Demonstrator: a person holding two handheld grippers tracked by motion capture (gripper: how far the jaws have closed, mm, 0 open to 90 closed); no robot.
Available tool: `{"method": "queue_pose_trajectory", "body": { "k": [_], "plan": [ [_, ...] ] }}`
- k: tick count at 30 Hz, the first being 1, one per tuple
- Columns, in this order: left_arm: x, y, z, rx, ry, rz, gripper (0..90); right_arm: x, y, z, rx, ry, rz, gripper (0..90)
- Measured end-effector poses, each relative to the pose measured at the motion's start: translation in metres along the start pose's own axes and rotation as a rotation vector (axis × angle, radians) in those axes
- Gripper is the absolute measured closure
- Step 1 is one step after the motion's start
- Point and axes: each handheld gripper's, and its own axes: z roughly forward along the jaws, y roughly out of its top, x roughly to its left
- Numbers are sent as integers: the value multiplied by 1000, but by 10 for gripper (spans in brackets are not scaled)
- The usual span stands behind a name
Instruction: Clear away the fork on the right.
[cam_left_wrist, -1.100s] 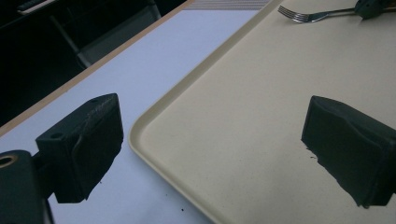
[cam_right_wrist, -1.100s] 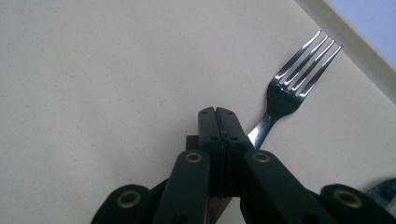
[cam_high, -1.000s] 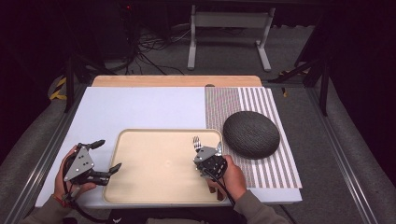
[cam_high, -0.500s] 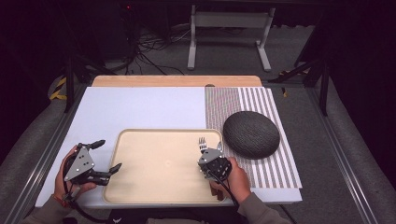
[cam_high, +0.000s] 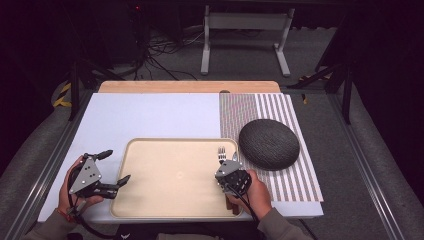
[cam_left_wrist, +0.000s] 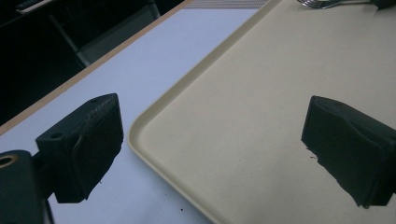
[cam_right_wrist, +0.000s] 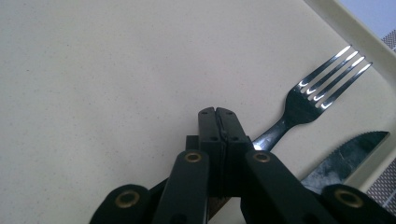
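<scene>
Right gripper view: fork (cam_right_wrist: 306, 105) just right of closed right gripper (cam_right_wrist: 217, 122).

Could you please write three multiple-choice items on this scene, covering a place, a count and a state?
1. Where on the tray does the fork lie?
A. near its right rim
B. at its middle
C. at its left rim

2. How many tines does the fork have?
A. two
B. three
C. four

3. How do the left gripper's jaws stand?
A. open
B. shut with nothing between them
C. shut on the fork

Answers: 1 A, the high view shows it by the right rim; 2 C, four bright tines show in the right gripper view; 3 A, its jaws stand wide apart.
</scene>
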Motion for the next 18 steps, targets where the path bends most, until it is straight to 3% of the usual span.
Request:
{"method": "queue_pose_trajectory", "body": {
  "k": [5,18],
  "plan": [
    [0,0,0,1,-1,-2,61,-1,-3,-2,-4,12,16,900],
    [0,0,1,2,-6,-7,63,-3,-8,-5,-14,10,1,884]
  ]
}}
